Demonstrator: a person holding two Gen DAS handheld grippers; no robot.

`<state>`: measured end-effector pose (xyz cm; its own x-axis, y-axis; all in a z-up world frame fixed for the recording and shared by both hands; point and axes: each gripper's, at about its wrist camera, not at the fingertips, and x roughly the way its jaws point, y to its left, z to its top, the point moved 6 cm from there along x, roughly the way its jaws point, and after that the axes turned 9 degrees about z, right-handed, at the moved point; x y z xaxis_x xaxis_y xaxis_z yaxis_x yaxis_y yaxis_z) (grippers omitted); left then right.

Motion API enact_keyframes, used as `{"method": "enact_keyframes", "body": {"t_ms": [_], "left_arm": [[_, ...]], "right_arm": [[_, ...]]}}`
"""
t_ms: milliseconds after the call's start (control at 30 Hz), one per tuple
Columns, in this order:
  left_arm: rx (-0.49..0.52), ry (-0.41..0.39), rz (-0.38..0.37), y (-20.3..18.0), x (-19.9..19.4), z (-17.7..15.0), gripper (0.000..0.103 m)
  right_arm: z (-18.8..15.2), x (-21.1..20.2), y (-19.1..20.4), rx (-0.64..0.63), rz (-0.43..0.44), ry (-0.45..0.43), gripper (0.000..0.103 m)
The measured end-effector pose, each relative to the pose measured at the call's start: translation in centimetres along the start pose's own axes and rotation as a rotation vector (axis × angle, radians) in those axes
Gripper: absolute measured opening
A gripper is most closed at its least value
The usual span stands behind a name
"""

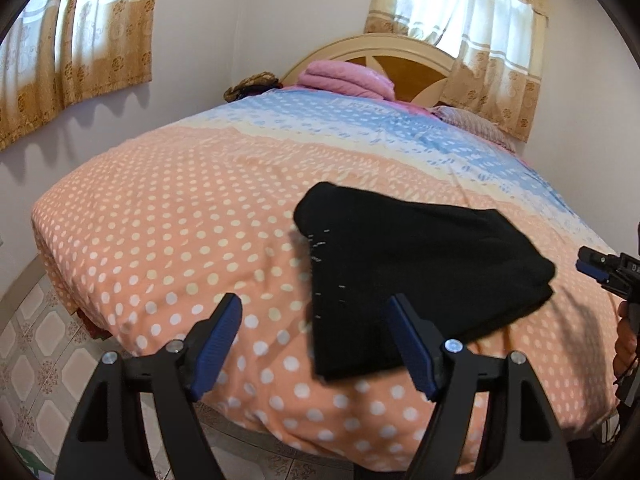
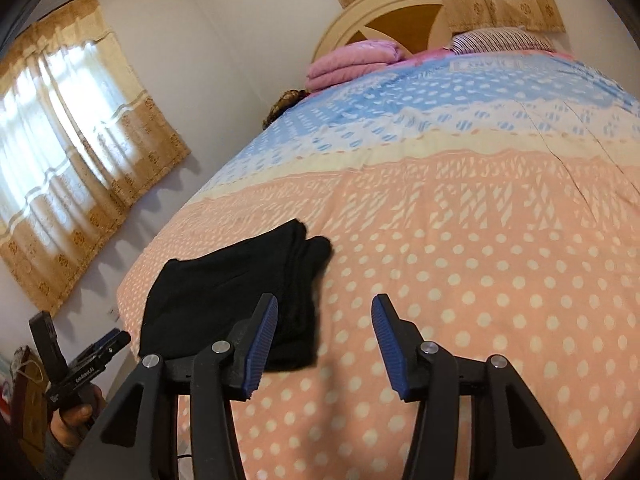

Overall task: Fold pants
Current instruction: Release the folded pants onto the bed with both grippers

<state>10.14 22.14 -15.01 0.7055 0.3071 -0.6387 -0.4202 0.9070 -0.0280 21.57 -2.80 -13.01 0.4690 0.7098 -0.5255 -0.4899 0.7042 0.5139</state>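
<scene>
Empty left gripper (image 1: 314, 322) (open) above folded pants (image 1: 420, 264)

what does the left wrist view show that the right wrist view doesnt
Only the left wrist view: the tiled floor beside the bed, the left gripper seen from behind with open jaws, and the right gripper at the frame's right edge.

Only the right wrist view: the right gripper from behind, jaws open and empty, and a hand holding the left gripper lower left.

Both: the folded black pants lying on the dotted bedspread, the pink folded blanket, headboard and curtains.
</scene>
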Motion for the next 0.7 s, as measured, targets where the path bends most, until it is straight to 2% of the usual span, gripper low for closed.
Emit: {"method": "enact_keyframes", "body": {"t_ms": [133, 200, 300, 400, 500, 700], "left_arm": [[0.008, -0.031, -0.01, -0.9, -2.1, 0.2, 0.078], [0.025, -0.057, -0.012, -1.7, -3.4, 0.4, 0.084], [0.045, -0.109, -0.025, -2.7, -5.5, 1.1, 0.092], [0.06, -0.156, -0.035, -3.9, -7.5, 1.7, 0.095], [0.075, -0.191, -0.044, -5.1, -9.1, 2.2, 0.099], [0.075, -0.246, -0.058, -6.3, -11.3, 2.4, 0.102]], "right_arm": [[-0.7, -1.9, 2.3, -0.056, -0.043, -0.036, 0.052], [-1.1, -3.1, 3.7, -0.105, -0.063, -0.061, 0.059], [-1.9, -5.7, 6.4, -0.196, -0.088, -0.105, 0.06], [-2.8, -8.4, 8.6, -0.282, -0.115, -0.156, 0.061], [-3.6, -10.9, 10.2, -0.338, -0.141, -0.203, 0.072], [-5.0, -13.7, 11.9, -0.397, -0.178, -0.235, 0.073]]}}
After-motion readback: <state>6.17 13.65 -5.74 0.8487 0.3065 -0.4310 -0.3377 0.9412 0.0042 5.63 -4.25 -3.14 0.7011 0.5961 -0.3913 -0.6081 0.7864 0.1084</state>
